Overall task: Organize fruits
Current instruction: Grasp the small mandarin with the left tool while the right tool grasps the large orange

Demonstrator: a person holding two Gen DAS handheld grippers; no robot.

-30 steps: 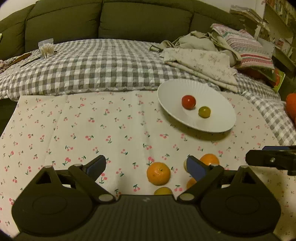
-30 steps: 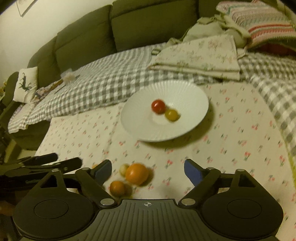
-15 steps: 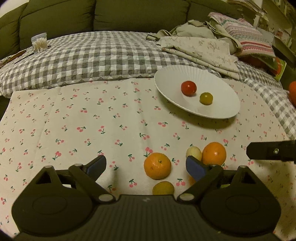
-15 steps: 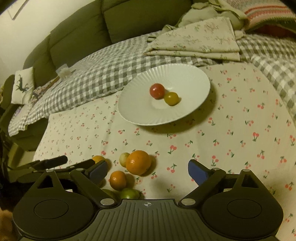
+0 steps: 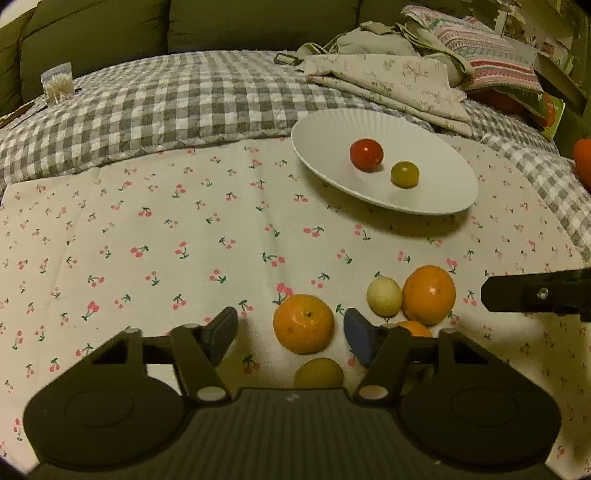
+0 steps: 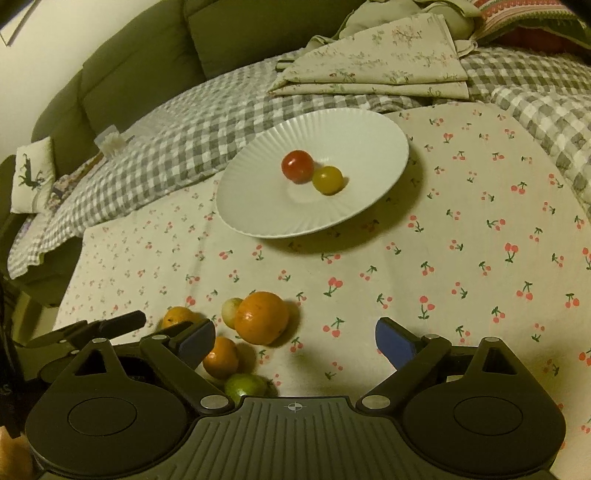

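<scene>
Cherry-print cloth under left tool, jaws closing around tangerine.

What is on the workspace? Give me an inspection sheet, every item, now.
Surface: cherry-print cloth, lying flat.
Job's things: white plate holding a red tomato and a yellow tomato. Loose on the cloth: mandarin, large orange, pale fruit, small orange.
Clutter: folded floral fabric, toothpick jar.
Grippers: left gripper has just been closing around the mandarin, pads not yet pressing it. The right gripper is open and holds nothing.
Cables: nothing seen.
Surroundings: checked blanket, green sofa.
</scene>
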